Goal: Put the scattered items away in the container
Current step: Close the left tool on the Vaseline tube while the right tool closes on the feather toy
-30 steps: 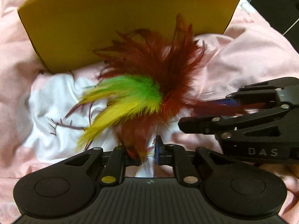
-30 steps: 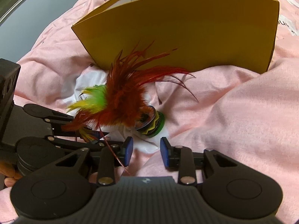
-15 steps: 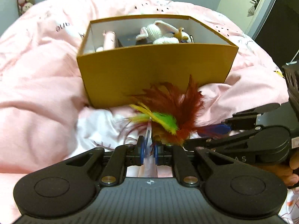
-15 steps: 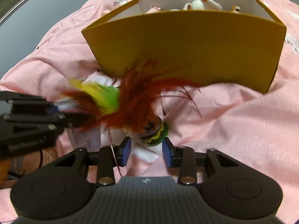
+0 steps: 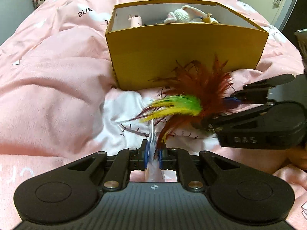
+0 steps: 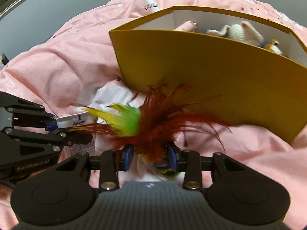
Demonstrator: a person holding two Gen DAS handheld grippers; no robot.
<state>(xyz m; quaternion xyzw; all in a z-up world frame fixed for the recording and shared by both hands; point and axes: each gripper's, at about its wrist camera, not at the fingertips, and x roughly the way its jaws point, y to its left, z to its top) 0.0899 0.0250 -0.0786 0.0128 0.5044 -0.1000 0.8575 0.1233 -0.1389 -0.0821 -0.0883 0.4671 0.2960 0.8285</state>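
A feather shuttlecock with dark red, green and yellow feathers sits in front of the yellow box. My left gripper is shut on a white Vaseline tube, seen edge-on; in the right wrist view the tube sticks out of the left gripper. My right gripper has its jaws around the shuttlecock base, held wide by it. In the left wrist view the right gripper reaches into the feathers from the right.
The box holds a white crochet toy, a pink item and a small yellow toy. All lies on a rumpled pink duvet with a white patch. A door is at the far right.
Both grippers have lifted and pulled back, so the box's inside shows. The right gripper has closed in around the shuttlecock base. The left gripper stays shut on the tube.
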